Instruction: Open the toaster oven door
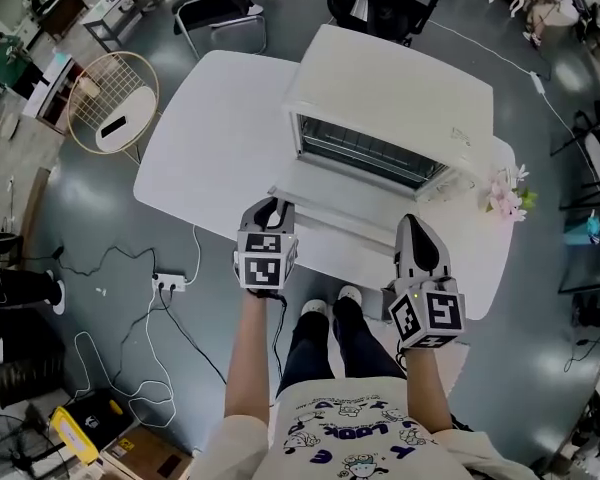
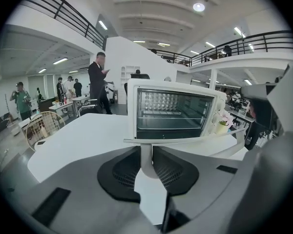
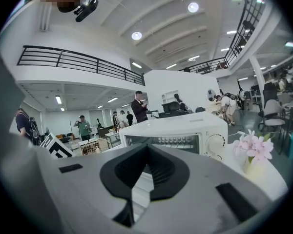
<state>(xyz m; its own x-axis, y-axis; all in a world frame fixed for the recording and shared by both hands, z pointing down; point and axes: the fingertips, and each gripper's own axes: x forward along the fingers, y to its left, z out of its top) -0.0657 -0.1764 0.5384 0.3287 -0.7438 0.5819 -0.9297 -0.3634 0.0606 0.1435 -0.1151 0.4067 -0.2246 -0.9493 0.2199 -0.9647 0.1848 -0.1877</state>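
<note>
We show a white surface [image 1: 210,118] carrying a white toaster oven [image 1: 400,98] near its far right edge, the dark cavity facing the person. The oven door [image 1: 350,208] is swung down and forward to lie roughly level, leaving the racks exposed. The left claw [image 1: 270,208] pinches the door's handle [image 2: 145,161] at its left end, a pad on either side of the white post. The right claw [image 3: 145,150] is near the door's right end, its tips pressed together on nothing. A small pot of pink flowers [image 1: 505,200] stands just right of the oven.
</note>
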